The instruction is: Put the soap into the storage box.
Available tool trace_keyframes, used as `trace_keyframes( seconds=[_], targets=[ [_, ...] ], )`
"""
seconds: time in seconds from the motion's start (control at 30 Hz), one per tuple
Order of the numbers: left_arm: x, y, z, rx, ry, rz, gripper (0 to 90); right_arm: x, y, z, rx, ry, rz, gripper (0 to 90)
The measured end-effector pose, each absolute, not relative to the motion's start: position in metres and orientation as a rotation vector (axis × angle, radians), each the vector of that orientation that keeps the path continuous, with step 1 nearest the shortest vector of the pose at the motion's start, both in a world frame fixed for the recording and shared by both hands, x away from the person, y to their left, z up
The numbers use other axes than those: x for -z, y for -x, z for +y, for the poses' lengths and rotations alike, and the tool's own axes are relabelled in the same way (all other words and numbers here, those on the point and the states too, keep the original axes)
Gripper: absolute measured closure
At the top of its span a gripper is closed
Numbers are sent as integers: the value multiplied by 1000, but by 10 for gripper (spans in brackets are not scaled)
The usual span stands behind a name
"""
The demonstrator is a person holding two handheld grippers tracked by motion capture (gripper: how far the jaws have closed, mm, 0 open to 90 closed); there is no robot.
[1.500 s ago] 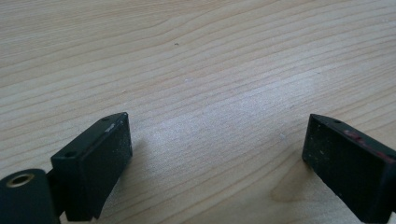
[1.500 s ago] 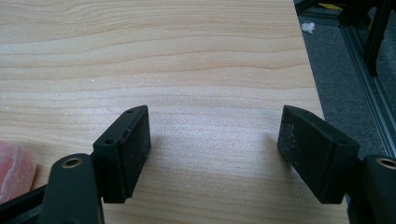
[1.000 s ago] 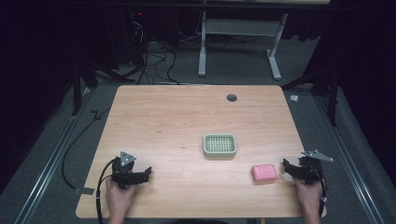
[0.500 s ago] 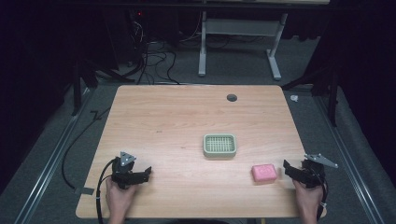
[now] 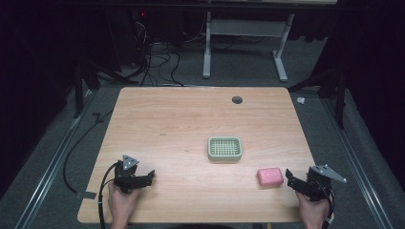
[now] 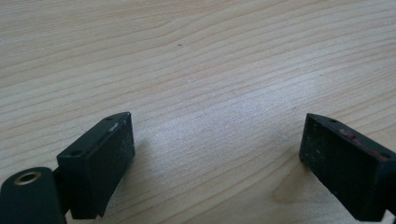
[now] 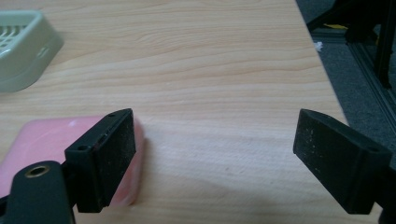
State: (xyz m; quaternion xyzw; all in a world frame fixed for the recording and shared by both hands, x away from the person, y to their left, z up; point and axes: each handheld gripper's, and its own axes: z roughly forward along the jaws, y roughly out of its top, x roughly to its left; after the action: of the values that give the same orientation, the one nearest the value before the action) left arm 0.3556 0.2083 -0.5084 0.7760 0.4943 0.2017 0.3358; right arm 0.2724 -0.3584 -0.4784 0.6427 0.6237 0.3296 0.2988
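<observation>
A pink soap bar [image 5: 270, 177] lies flat on the wooden table [image 5: 191, 124] near its front right. A pale green slotted soap dish [image 5: 224, 148] sits left of it and farther back. My right gripper [image 5: 288, 174] is just right of the soap, apart from it. Its jaws have just been opening and have nothing between them. In the right gripper view the gripper [image 7: 215, 140] stands open; the soap [image 7: 42, 144] lies partly behind its left jaw and the dish [image 7: 21, 51] is at the top left. My left gripper [image 5: 152, 175] rests at the front left, open [image 6: 217, 140] over bare wood.
A round cable hole [image 5: 237, 99] sits near the table's far edge. The right table edge [image 7: 327, 88] runs close beside my right gripper, with grey floor beyond. Cables [image 5: 157, 62] and a white desk frame [image 5: 248, 33] lie on the floor behind the table.
The right gripper has drawn back to the right, away from the pink soap, and its jaws have spread. The soap stays on the table. The left gripper has not moved.
</observation>
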Motion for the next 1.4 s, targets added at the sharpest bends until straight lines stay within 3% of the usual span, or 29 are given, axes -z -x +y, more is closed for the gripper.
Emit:
trace_keyframes(
  seconds=[0.6, 1.4],
  targets=[
    [508, -356, 208, -529, -2019, 1292, 121, 480, -269, -304, -902, -1623, 1791, 122],
    [508, -356, 209, -529, -2019, 1291, 122, 499, -285, -283, -815, -1652, 1849, 116]
  ],
)
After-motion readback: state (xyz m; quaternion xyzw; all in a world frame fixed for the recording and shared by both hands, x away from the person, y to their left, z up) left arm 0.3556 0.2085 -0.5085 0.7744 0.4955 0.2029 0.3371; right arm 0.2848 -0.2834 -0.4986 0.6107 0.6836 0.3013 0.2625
